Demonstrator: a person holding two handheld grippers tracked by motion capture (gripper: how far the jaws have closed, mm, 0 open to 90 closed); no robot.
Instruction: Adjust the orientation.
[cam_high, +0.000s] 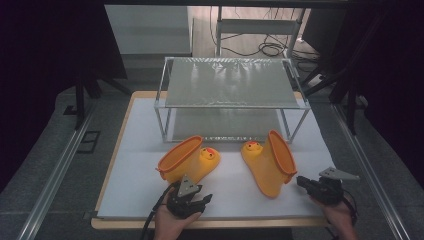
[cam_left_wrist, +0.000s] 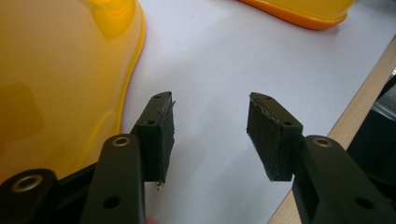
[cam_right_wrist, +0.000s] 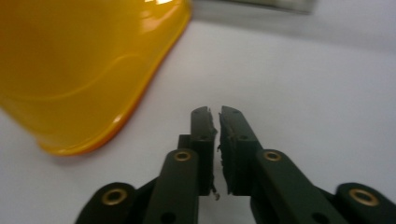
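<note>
Two yellow duck-faced rubber boots lie on their sides on the white mat (cam_high: 135, 190). The left boot (cam_high: 187, 160) lies just beyond my left gripper (cam_high: 205, 199), and the right boot (cam_high: 272, 162) lies left of my right gripper (cam_high: 300, 181). In the left gripper view, my left gripper (cam_left_wrist: 210, 126) stands open over bare mat, with the left boot (cam_left_wrist: 60, 79) close beside its left jaw and the other boot's rim (cam_left_wrist: 299, 9) far ahead. In the right gripper view, my right gripper (cam_right_wrist: 215, 116) is shut on nothing, and the right boot (cam_right_wrist: 79, 70) sits ahead to its left, apart from it.
A two-level metal rack (cam_high: 230, 82) with mesh shelves stands at the back of the mat. The table's wooden edge (cam_high: 215, 223) runs along the front near both hands. Dark stands and cables surround the table.
</note>
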